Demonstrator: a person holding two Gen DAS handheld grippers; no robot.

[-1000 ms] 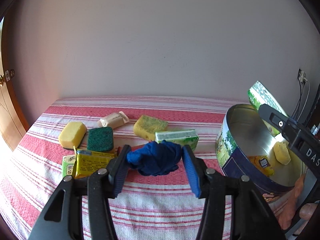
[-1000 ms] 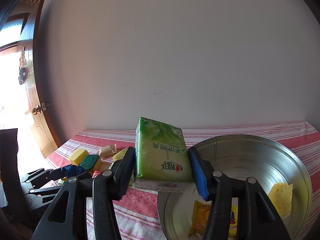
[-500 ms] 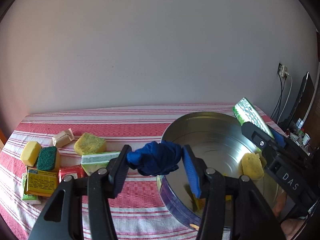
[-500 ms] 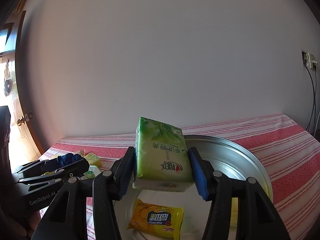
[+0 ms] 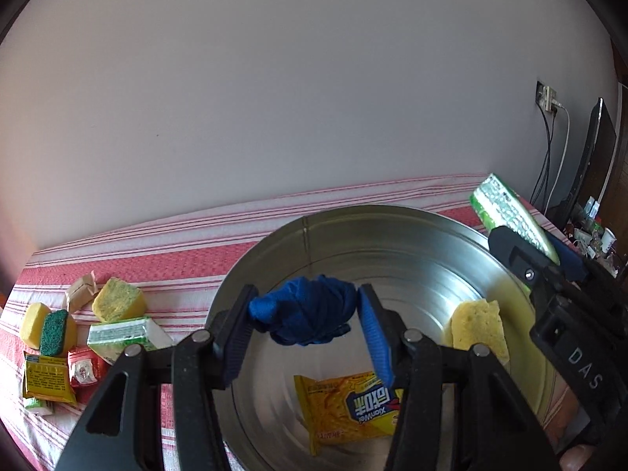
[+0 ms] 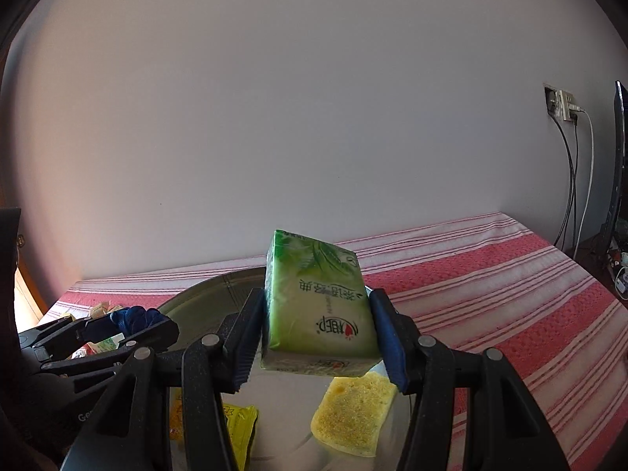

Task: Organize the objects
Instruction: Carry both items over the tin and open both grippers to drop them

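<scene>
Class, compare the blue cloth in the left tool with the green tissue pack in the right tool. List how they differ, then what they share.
1. The blue cloth is a crumpled, shapeless bundle; the green tissue pack is a neat rectangular block.
2. The cloth is plain dark blue; the pack is green with printed lettering.
3. The cloth is soft fabric; the pack has glossy plastic wrapping.

Shared: each is clamped between tool fingers, left tool and right tool, held above the metal tin.

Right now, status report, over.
Left gripper shut on blue cloth, right gripper on tissue pack. Both above tin. Nothing blocking.
</scene>
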